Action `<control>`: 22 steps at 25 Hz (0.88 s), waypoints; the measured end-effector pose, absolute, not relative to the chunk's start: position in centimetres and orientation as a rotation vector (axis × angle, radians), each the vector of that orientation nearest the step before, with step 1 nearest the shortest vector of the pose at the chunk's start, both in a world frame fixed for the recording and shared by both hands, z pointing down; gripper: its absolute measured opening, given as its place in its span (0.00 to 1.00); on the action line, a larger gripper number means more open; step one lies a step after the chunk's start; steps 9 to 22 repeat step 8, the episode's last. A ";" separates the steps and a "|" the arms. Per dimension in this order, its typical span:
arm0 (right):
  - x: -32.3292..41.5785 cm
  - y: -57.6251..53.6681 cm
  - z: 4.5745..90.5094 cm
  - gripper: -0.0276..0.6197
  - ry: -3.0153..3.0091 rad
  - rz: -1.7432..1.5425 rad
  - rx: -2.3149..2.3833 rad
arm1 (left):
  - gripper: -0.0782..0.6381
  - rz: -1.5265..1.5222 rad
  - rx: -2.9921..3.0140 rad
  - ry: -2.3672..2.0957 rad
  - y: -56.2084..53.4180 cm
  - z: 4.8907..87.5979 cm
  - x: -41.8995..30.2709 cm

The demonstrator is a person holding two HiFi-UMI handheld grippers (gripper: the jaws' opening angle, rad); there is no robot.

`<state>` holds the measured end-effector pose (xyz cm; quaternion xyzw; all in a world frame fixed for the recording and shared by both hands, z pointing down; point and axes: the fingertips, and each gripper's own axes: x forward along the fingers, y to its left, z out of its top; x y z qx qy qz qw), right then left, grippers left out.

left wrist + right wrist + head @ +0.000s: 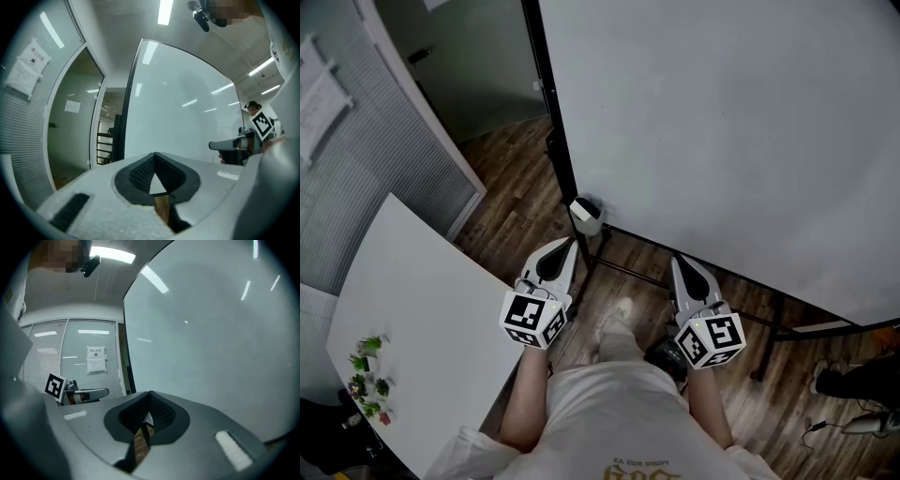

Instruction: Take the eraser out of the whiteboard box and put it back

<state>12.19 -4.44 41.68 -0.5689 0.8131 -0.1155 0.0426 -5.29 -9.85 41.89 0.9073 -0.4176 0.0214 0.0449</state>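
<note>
A large whiteboard [722, 122] on a black stand fills the upper right of the head view. A small white box [588, 214] hangs at the stand's lower left corner; no eraser shows in any view. My left gripper [569, 244] is held level just below that box, jaws shut and empty. My right gripper [681, 262] is level beside it, farther right, also shut with nothing in it. In the left gripper view the closed tips [155, 155] face the whiteboard [187, 108]. In the right gripper view the closed tips [150, 393] face the board [211, 333] too.
A white table [422, 319] with a small plant [367, 375] lies at the left. The black stand's legs [628, 272] cross the wooden floor under the board. A glass partition and doorway stand at the upper left. Someone's dark shoe [839, 380] is at the right edge.
</note>
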 end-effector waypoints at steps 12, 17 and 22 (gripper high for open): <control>12.3 -3.9 42.1 0.06 2.500 -0.381 -1.755 | 0.12 0.085 2.769 -1.259 -9.4 42.1 -5.1; 12.3 -3.9 42.1 0.06 2.500 -0.381 -1.755 | 0.12 0.085 2.769 -1.259 -9.4 42.1 -5.1; 12.3 -3.9 42.1 0.06 2.500 -0.381 -1.755 | 0.12 0.085 2.769 -1.259 -9.4 42.1 -5.1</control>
